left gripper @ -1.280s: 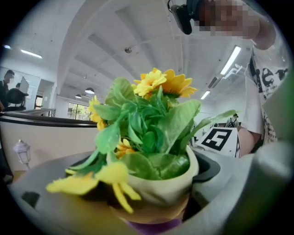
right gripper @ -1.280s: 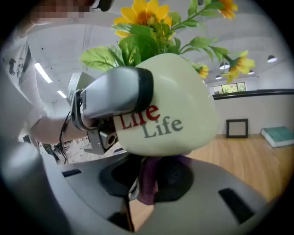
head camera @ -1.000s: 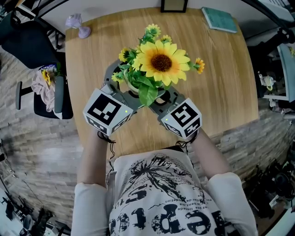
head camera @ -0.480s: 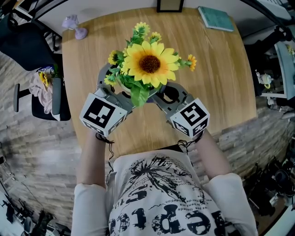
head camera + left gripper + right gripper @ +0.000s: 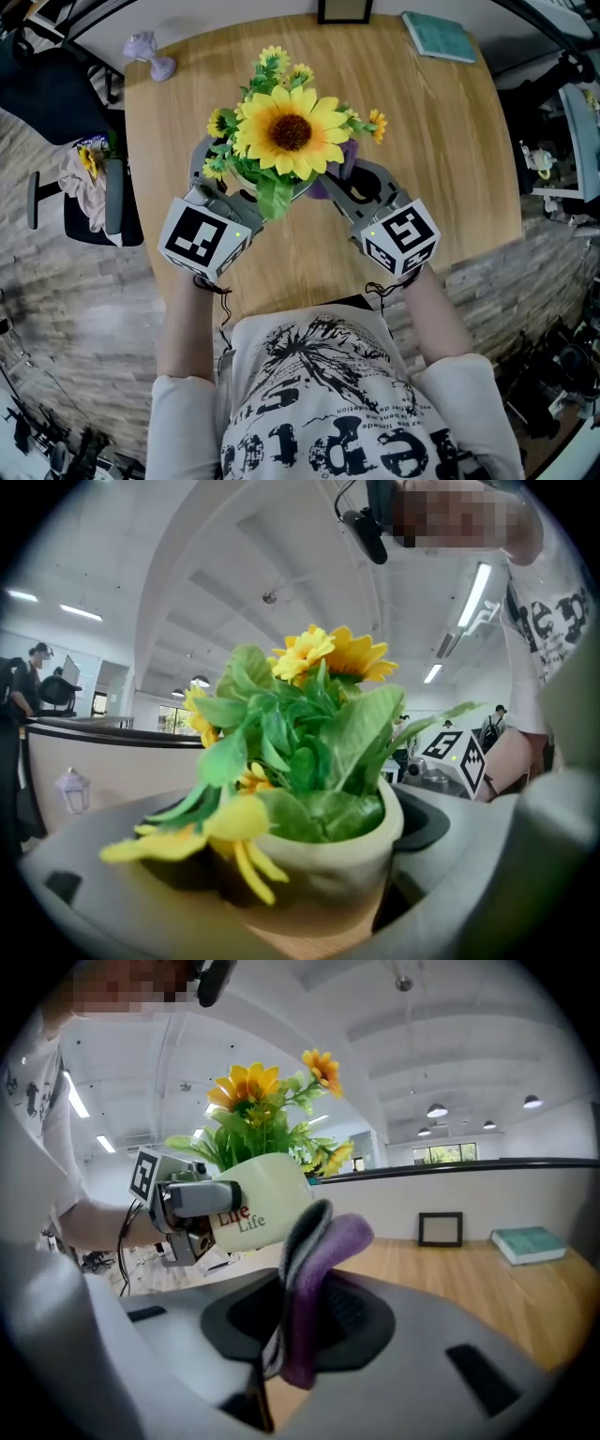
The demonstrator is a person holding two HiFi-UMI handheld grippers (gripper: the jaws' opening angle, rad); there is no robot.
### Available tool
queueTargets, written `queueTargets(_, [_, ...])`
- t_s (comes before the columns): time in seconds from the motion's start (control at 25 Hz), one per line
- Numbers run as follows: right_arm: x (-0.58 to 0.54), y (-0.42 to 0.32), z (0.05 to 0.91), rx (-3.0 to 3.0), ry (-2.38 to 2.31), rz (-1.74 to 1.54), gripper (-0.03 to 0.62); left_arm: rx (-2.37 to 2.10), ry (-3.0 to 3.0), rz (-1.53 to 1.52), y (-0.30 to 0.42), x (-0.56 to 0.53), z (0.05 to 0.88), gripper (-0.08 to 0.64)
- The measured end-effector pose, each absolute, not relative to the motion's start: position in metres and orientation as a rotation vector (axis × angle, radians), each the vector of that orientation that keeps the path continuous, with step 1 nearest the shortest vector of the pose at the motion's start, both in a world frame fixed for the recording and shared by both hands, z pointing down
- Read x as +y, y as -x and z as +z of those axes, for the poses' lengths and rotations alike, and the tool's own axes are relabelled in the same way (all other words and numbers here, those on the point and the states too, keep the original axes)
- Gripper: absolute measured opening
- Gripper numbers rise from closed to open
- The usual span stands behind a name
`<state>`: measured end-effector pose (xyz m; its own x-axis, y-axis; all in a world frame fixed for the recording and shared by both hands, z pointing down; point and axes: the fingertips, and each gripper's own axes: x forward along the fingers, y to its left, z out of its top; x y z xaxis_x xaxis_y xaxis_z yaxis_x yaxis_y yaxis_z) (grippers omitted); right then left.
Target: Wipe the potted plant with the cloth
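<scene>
A potted plant (image 5: 291, 131) with a big sunflower, small yellow blooms and green leaves is held above the wooden table (image 5: 450, 159). My left gripper (image 5: 242, 178) is shut on its cream pot (image 5: 328, 874), which fills the space between the jaws in the left gripper view. The flowers hide the pot from the head view. My right gripper (image 5: 345, 178) is shut on a purple and grey cloth (image 5: 319, 1260), which stands folded between the jaws. The cloth (image 5: 343, 156) sits just right of the pot (image 5: 267, 1199), close to its side.
A teal book (image 5: 441, 37) and a dark picture frame (image 5: 339, 11) lie at the table's far edge. A small lilac ornament (image 5: 150, 52) stands at the far left corner. A chair (image 5: 112, 197) with clothes is beside the table's left edge.
The left gripper has carried the plant a little to the left and away from me. The right gripper has drifted right, so the cloth now shows beside the flowers.
</scene>
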<state>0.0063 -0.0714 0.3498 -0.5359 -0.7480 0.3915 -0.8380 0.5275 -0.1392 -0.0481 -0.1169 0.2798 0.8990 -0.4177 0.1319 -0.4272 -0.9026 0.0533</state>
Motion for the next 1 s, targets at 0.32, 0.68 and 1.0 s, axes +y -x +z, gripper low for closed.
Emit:
queueTargets(0.32, [-0.084, -0.058, 0.354, -2.368, -1.570, 0.427, 0.081, -0.689, -2.953, 0.175, 0.057, -0.119, 0.306, 0.532])
queueTargets(0.68, [-0.112, -0.106, 0.387, -2.235, -1.746, 0.458, 0.081, -0.459, -2.972, 0.346, 0.036, -0.094, 0.400, 0.532])
queueTargets(1.0, [-0.117, -0.135, 0.389, -2.279, -1.696, 0.306, 0.081, -0.394, -2.955, 0.436, -0.005, -0.062, 0.454, 0.532])
